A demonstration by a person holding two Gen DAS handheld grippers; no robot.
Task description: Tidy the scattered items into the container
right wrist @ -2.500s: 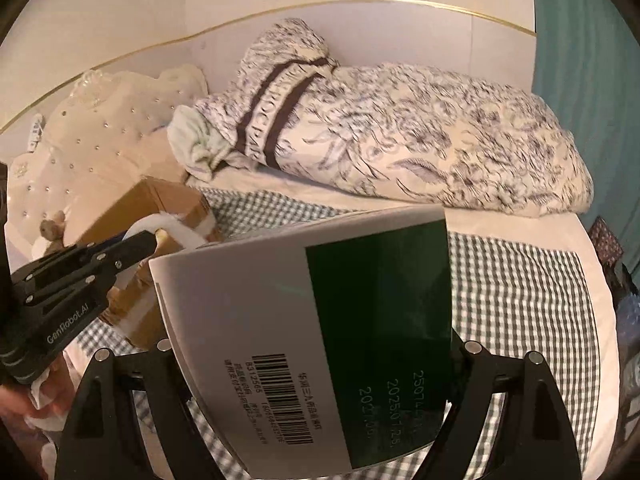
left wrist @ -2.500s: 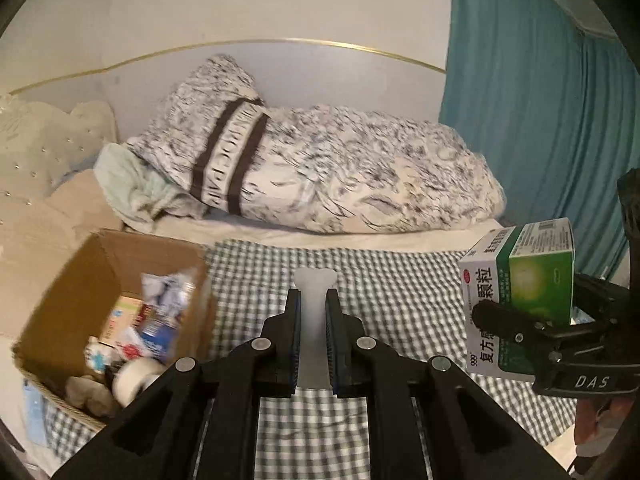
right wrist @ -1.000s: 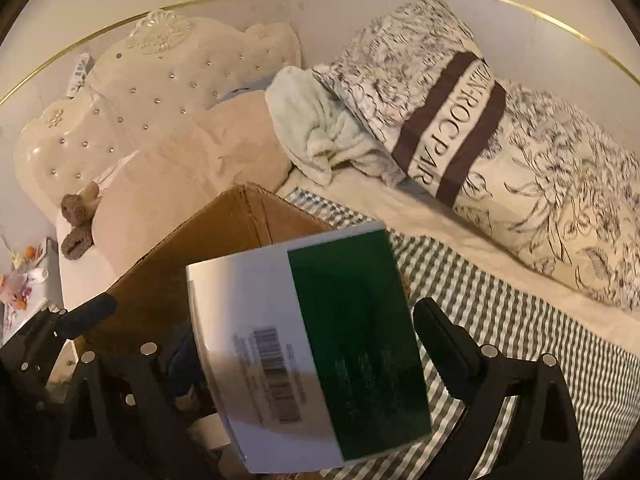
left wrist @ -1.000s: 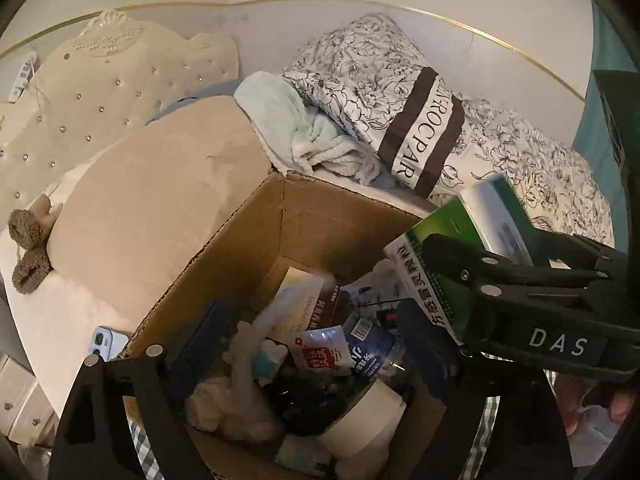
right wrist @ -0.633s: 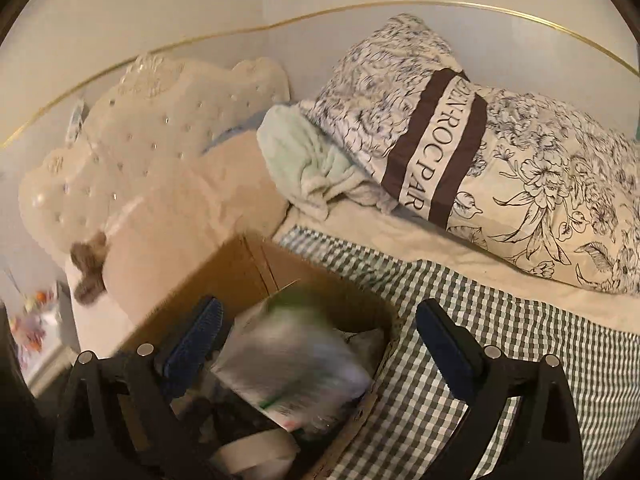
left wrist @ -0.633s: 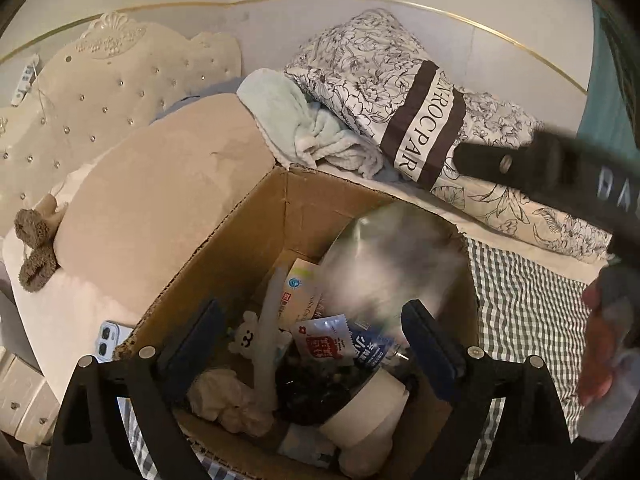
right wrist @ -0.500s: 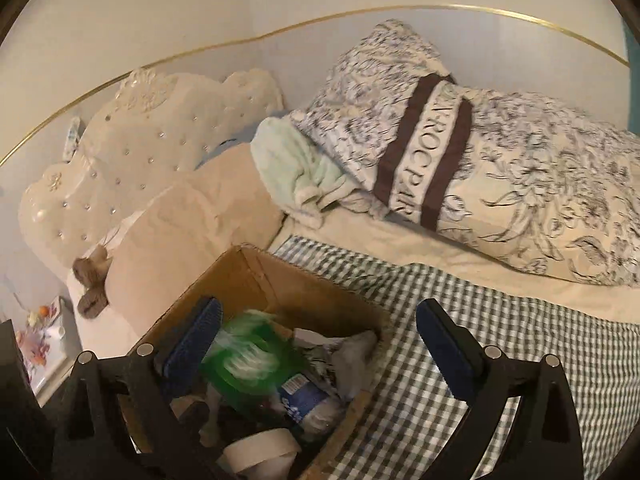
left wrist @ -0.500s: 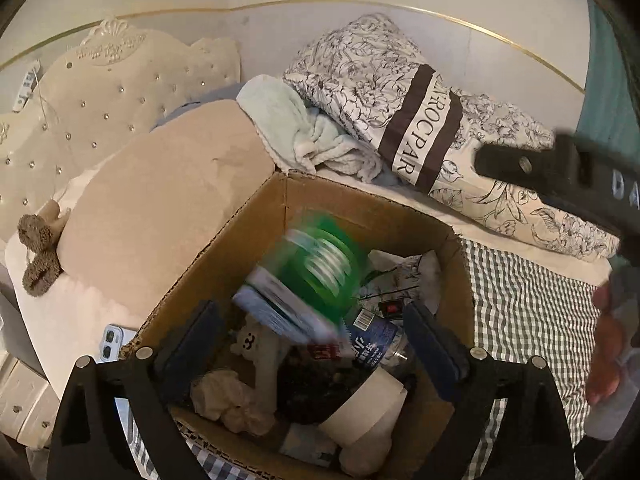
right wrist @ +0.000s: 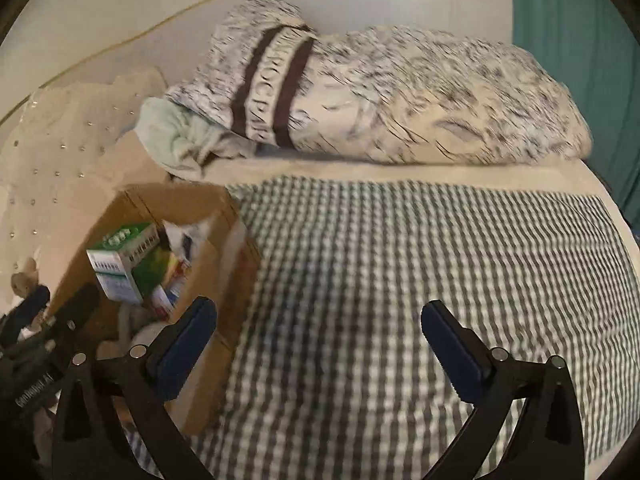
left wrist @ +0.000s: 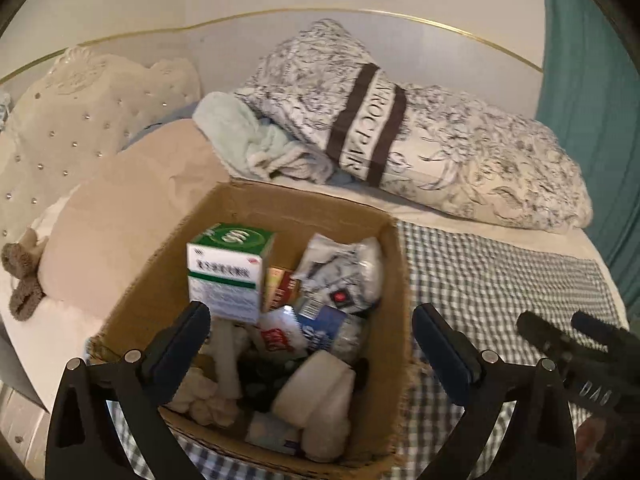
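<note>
The open cardboard box [left wrist: 396, 280] stands on the bed and holds several items. A green and white medicine box [left wrist: 228, 268] stands upright at its left side, beside a long white piece [left wrist: 228, 356], packets and a tape roll [left wrist: 316, 392]. My left gripper [left wrist: 310, 320] hangs above the box with its jaws opening wide, gripping nothing. My right gripper [right wrist: 319, 314] is over the checked blanket, to the right of the cardboard box [right wrist: 224, 264], its jaws also opening and bare. The medicine box [right wrist: 120, 268] shows there too.
A checked blanket [right wrist: 400, 280] covers the bed to the right of the box. A rolled patterned duvet [left wrist: 440, 152] and mint towel [left wrist: 248, 140] lie behind. A beige pillow [left wrist: 120, 216], studded headboard [left wrist: 80, 120] and plush toy [left wrist: 22, 280] are at left; a teal curtain [left wrist: 592, 100] at right.
The medicine box left my right gripper and dropped into the cardboard box. The white piece left my left gripper earlier. My right gripper swung right, off the box and over the blanket.
</note>
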